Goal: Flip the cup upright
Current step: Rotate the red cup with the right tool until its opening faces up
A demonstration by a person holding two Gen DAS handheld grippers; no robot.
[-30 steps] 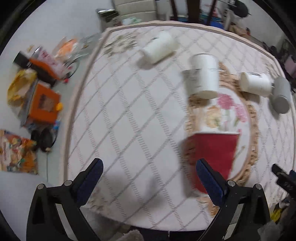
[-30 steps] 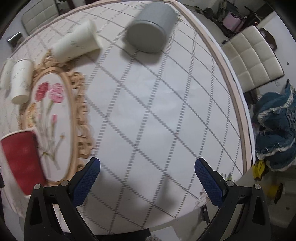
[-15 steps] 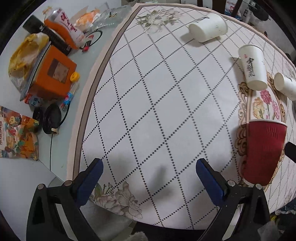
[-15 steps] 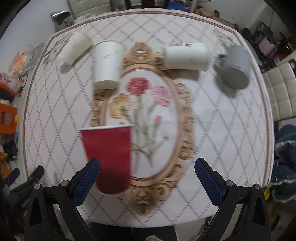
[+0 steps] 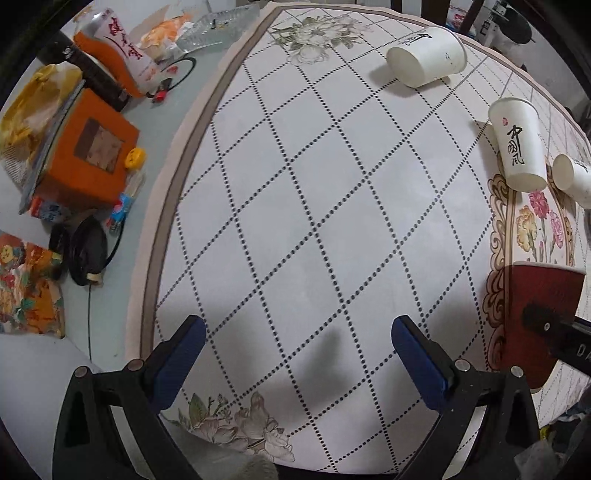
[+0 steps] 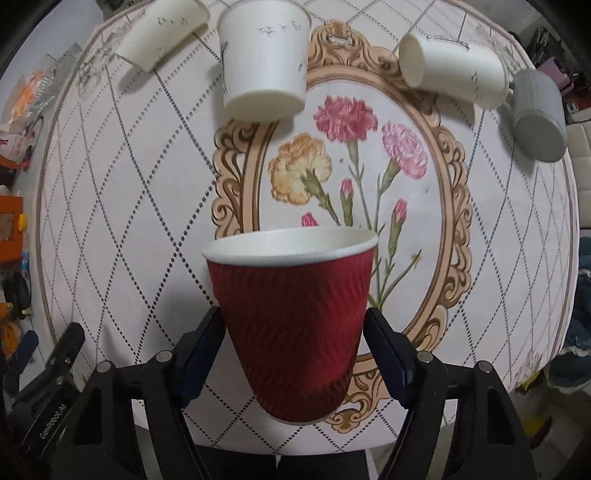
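A red ribbed paper cup (image 6: pixel 291 321) with a white rim lies on its side on the table mat, mouth pointing away from me. My right gripper (image 6: pixel 291 339) has a finger on each side of the cup, pads touching or nearly touching its wall; I cannot tell if they squeeze it. The cup also shows at the right edge of the left wrist view (image 5: pixel 543 314), with a black part of the right gripper across it. My left gripper (image 5: pixel 295 354) is open and empty over the checked mat, left of the cup.
Three white paper cups (image 6: pixel 264 62) (image 6: pixel 162 33) (image 6: pixel 454 70) and a grey mug (image 6: pixel 537 118) lie on their sides at the far part of the mat. An orange box (image 5: pixel 85 155), bags and cables sit on the table left of the mat.
My right gripper has moved in over the red cup and its fingers have narrowed around it. My left gripper has drifted slightly left and stays open.
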